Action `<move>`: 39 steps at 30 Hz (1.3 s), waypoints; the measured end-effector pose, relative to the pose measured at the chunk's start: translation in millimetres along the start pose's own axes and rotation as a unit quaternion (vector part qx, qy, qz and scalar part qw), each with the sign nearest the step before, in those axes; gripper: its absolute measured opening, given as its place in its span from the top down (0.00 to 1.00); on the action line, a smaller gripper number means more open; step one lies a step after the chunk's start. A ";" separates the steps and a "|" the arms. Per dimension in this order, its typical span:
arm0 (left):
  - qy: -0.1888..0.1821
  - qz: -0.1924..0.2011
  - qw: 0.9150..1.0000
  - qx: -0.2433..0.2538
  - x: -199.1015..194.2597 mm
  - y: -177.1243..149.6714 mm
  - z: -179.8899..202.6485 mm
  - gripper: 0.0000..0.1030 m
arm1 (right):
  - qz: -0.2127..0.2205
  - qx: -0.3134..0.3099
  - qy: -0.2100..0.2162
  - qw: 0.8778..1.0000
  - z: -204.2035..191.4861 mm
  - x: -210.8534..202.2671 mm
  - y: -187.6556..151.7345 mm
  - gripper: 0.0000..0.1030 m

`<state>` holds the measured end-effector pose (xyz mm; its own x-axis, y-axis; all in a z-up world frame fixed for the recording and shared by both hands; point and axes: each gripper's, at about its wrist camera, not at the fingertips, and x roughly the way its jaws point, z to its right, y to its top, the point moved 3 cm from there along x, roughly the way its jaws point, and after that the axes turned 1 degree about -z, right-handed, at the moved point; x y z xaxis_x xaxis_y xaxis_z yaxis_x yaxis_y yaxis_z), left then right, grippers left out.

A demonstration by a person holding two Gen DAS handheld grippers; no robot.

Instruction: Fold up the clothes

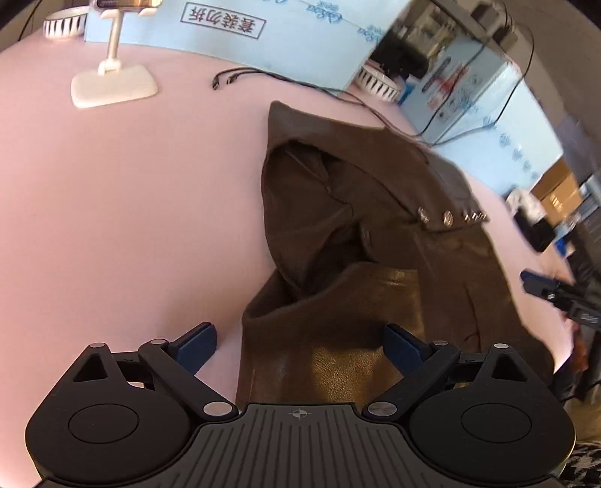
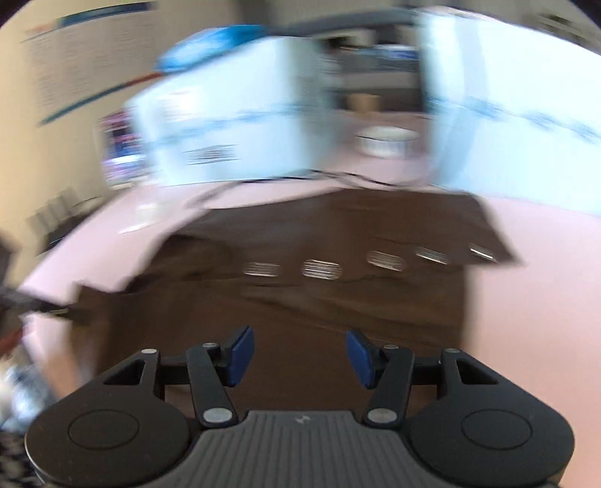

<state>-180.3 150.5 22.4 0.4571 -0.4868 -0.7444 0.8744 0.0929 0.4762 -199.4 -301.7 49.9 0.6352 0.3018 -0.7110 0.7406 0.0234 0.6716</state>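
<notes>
Garment count: one brown jacket (image 1: 338, 262), partly folded, lying on the pink table (image 1: 131, 206) from centre toward four o'clock in the left wrist view. Metal snaps along its flap: five can be made out in each view, the right wrist view blurred by motion. Striped bowls: two, one (image 1: 63, 23) at eleven o'clock, one (image 1: 376, 80) at one o'clock beside the pale blue box (image 1: 300, 41). Phone stands: one white stand (image 1: 112, 84) at ten o'clock. Cables: one black lead (image 1: 240, 73) at twelve o'clock on the table. Left gripper (image 1: 300, 347) tilts down over the jacket's near edge, jaws spread wide, nothing between the pads. Right gripper (image 2: 296, 356) tilts down above the jacket, jaws parted, released, gripping nothing; its blue fingertip shows at three o'clock in the left wrist view.
</notes>
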 end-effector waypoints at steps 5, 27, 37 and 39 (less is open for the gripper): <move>-0.027 -0.024 0.999 -0.029 -4.8 -7.2 -0.9 0.81 | -0.014 0.048 -0.024 0.998 36.1 16.5 -9.5 0.45; -0.051 0.169 0.966 -0.188 -91.1 19.2 -31.9 0.15 | -0.029 -0.009 -0.018 0.999 13.1 43.9 -10.1 0.33; -0.066 -0.024 0.997 -0.030 52.6 101.3 74.2 0.12 | -0.024 0.071 -0.014 0.997 22.3 37.6 12.2 0.31; -0.051 -0.056 0.997 -0.010 82.3 111.8 87.9 0.12 | -0.013 0.109 -0.006 0.994 32.5 33.6 17.6 0.30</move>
<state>-59.2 44.4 55.5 0.3387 -0.5807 -0.7403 0.9223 0.0496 0.3832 -157.9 -322.2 31.0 0.6163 0.2918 -0.7315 0.7863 -0.1757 0.5924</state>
